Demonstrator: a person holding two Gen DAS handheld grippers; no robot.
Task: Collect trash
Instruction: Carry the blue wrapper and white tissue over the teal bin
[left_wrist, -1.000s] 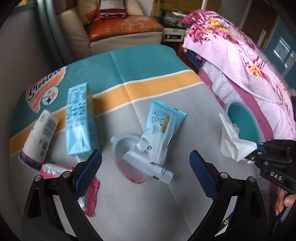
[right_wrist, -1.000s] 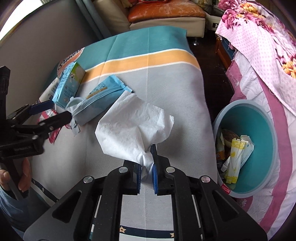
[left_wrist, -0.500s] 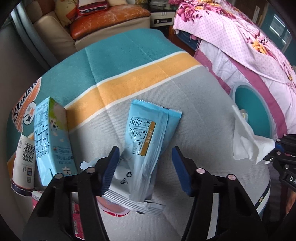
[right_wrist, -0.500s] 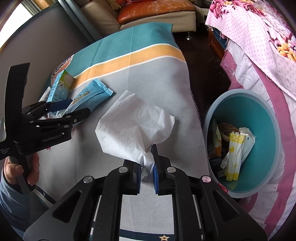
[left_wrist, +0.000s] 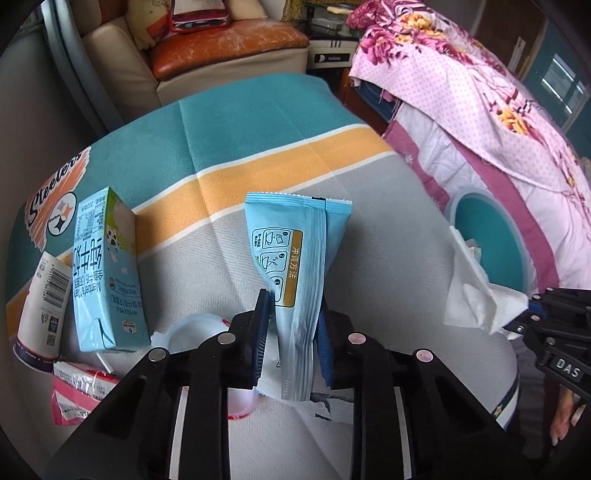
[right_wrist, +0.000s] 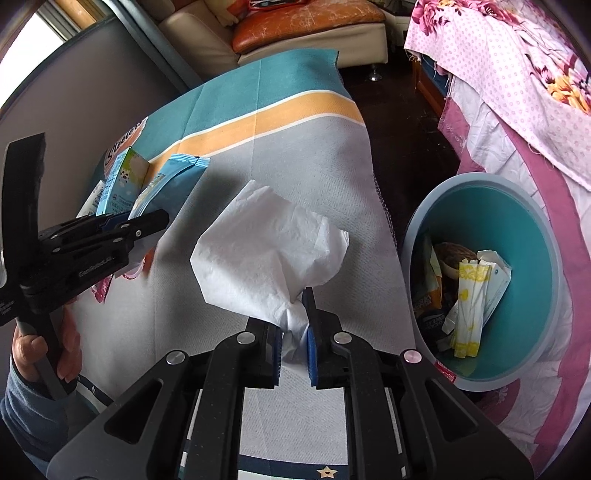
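Note:
A light blue packet (left_wrist: 291, 240) lies on the striped cloth (left_wrist: 369, 229), and its near end stands between the jaws of my left gripper (left_wrist: 293, 317). The jaws are closing and the pads pinch the packet's creased lower end. My right gripper (right_wrist: 293, 325) is shut on a crumpled white tissue (right_wrist: 266, 258), held above the cloth near its right edge. The teal bin (right_wrist: 546, 236) on the floor to the right holds several wrappers. In the left wrist view the tissue (left_wrist: 469, 291) hangs from the right gripper (left_wrist: 532, 314) beside the bin (left_wrist: 491, 225).
A blue milk carton (left_wrist: 103, 273), a white paper cup (left_wrist: 42, 306) and a pink wrapper (left_wrist: 77, 387) lie left of the packet. A white lid (left_wrist: 192, 328) sits under the left jaw. A pink floral bedspread (left_wrist: 480, 110) hangs right of the bin; a sofa stands behind.
My left gripper has come forward over the blue packet and its jaws have gone from wide open to pinching it. The right gripper still holds the tissue and has drifted slightly.

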